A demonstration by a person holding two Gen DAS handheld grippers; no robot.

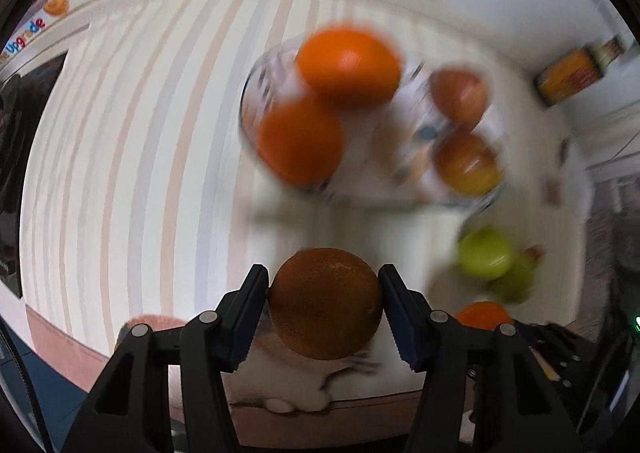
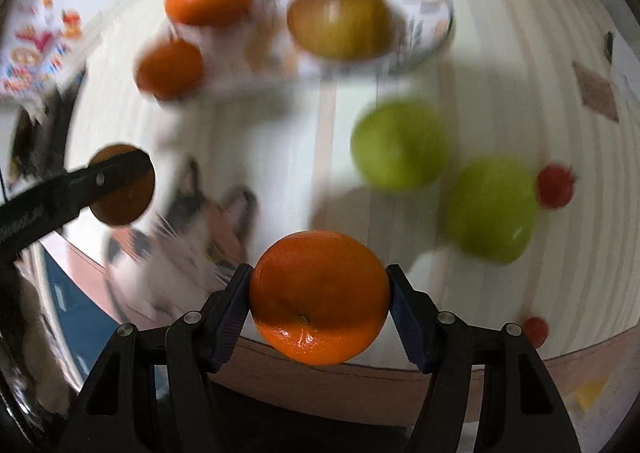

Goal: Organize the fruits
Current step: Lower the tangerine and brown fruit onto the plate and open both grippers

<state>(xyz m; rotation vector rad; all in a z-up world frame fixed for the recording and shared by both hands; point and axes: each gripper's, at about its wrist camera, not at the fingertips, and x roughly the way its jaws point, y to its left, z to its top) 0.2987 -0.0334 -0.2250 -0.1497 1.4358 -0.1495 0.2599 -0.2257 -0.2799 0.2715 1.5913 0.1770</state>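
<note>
Item 1. Bench (image 2: 500, 53), striped cloth cover. Largest surface; the near edge lies just under both held fruits. Risk: anything that slips here may roll off the edge to the floor.

Item 2. Glass plate (image 2: 436, 33), further back on the bench. Already carries two oranges (image 1: 348, 65) on one side and two reddish apples (image 1: 466, 163) on the other. Risk: judged crowded; a fruit set down fast could knock a neighbour over the low rim.

Item 3. Cat (image 2: 188, 245), white with dark patches, at the bench edge between the two tools. Risk: a paw or head could meet a passing fruit or a finger.

Item 4. Two green apples (image 2: 400, 145), loose on the bench, near one another, beside small red fruits (image 2: 554, 185). Not yet sorted; liable to roll if brushed.

Item 5. Left hand-held gripper (image 1: 324, 301), clamped on a dark, shaded orange (image 1: 324, 305), pads at its two sides, lifted off the bench. Risk: round skin, contact only at two points; a swing may twist it free.

Item 6. Right hand-held gripper (image 2: 320, 297), clamped on a bright orange (image 2: 320, 297), also clear of the bench. Same slip risk. Both views are motion-blurred, so the carry looks brisk, and the two loads travelling together could collide near the plate.
</note>
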